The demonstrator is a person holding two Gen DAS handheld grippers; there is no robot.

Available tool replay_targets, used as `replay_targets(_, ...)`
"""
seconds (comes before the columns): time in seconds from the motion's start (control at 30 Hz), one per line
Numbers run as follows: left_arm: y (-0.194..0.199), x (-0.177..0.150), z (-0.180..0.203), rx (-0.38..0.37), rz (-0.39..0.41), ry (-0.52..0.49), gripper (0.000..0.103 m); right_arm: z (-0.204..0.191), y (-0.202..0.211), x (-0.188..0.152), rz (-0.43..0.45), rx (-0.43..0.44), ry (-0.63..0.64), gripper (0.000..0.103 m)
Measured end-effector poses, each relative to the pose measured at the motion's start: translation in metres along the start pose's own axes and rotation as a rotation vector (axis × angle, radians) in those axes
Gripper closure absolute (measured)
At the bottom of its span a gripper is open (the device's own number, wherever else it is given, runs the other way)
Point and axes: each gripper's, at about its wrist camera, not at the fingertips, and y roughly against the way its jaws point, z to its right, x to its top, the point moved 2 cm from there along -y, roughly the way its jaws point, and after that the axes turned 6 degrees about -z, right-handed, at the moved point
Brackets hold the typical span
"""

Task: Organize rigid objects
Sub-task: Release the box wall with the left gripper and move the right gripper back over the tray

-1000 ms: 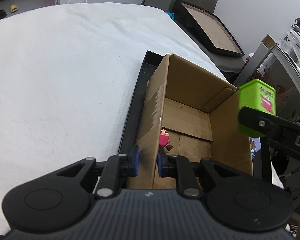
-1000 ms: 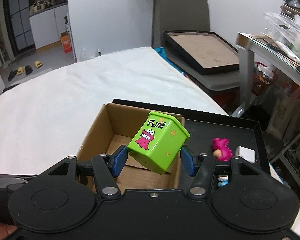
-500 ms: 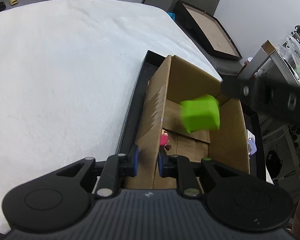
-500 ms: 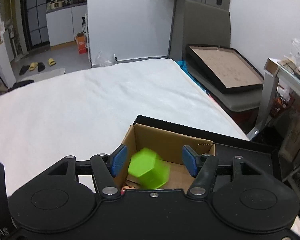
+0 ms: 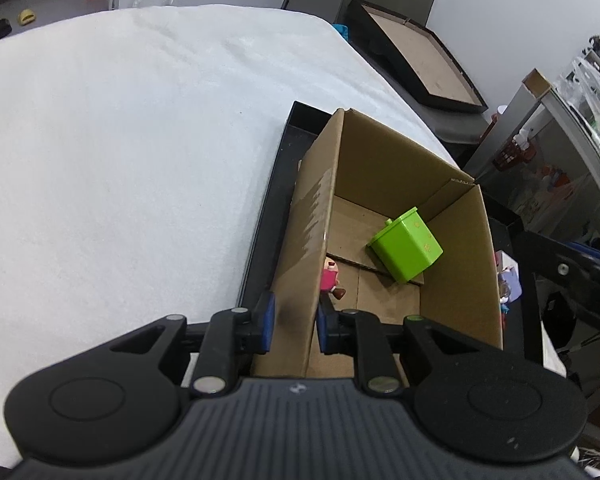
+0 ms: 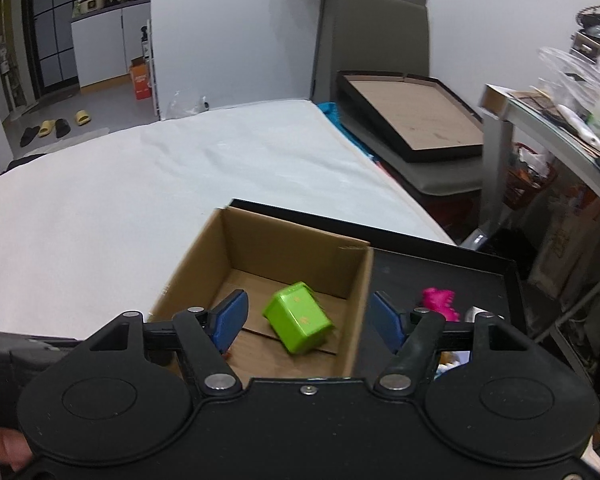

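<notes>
The green tin (image 5: 406, 249) now lies tipped on its side on the floor of the cardboard box (image 5: 384, 184), near the box's far right corner, with its lid end pointing toward the far wall. A second ago we held it pinched between the jaws of our right gripper (image 6: 306, 316) above the box; half a second ago it was a green blur in mid-fall. Now it has landed. In the right wrist view it looks slightly smeared, so it may not have fully settled.

Our right gripper's jaws are spread wide with nothing between them, hovering over the box's near rim. Our left gripper (image 5: 293, 316) has not shifted: its jaws are pressed onto the box's left wall, one pad (image 5: 266, 320) outside and one inside, steadying the box as before.

A small pink figure (image 5: 330, 278) stands inside the box against that left wall, apart from the tin. The box sits in a black tray (image 5: 274, 204) near the right edge of the bed (image 5: 132, 152), which is covered in white. On the tray to the right of the box we see a magenta toy (image 6: 440, 302) and a small white block (image 6: 478, 312) just beside it; other small items behind the gripper's body are too hidden to name.

We judge this placement done: two things are in the box and at least two remain on the tray. The next pick likely falls to our free right gripper, with the magenta toy closest.
</notes>
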Motion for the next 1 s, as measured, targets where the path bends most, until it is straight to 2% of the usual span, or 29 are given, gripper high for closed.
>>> replay_targets(0.23, 0.005, 0.0, 0.005, 0.033, -0.001, -0.013, 0.079, 0.03, 0.002, -0.009, 0.0, -0.009, -0.046, 0.034)
replay_targets(0.37, 0.007, -0.001, 0.011, 0.047, -0.002, -0.018, 0.071, 0.046, 0.001, -0.016, 0.0, 0.001, -0.075, 0.033)
replay_targets(0.6, 0.015, 0.005, 0.025, 0.117, 0.032, -0.053, 0.052, 0.076, -0.005, -0.03, -0.01, 0.013, -0.118, 0.03)
replay_targets(0.87, 0.013, 0.007, 0.048, 0.175, 0.027, -0.116, 0.052, 0.115, -0.016, -0.048, -0.024, 0.021, -0.197, 0.025)
replay_targets(1.0, 0.011, 0.007, 0.06, 0.196, 0.025, -0.14, 0.052, 0.131, -0.023, -0.06, -0.025, 0.024, -0.228, 0.018)
